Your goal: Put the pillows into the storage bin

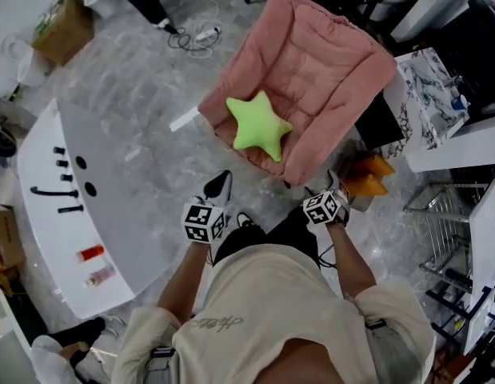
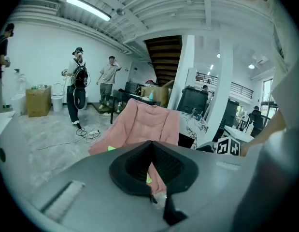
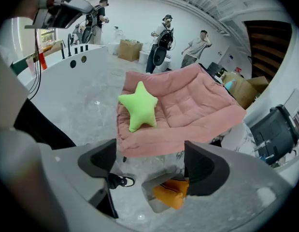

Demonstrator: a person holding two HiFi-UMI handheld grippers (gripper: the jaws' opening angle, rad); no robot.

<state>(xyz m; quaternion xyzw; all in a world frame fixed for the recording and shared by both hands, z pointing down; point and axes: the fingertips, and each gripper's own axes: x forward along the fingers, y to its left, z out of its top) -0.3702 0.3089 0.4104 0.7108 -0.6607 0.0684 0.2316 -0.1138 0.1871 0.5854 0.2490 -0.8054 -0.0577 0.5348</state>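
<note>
Head view: green star pillow (image 1: 259, 124) lies on pink chair (image 1: 327, 70), with left gripper (image 1: 221, 184) and right gripper (image 1: 337, 189) short of it. Left gripper view: jaws pressed together, empty; unopened, they would likely shove the pillow. Right gripper view: jaws spread, empty; grey box (image 3: 149, 193) below is possibly the bin.

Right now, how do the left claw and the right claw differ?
The left claw has its jaws together; the right claw has its jaws wide apart. The left claw looks fairly level at the pink chair; the right claw tilts down toward the green star pillow on it. Both are empty and touch nothing.
</note>
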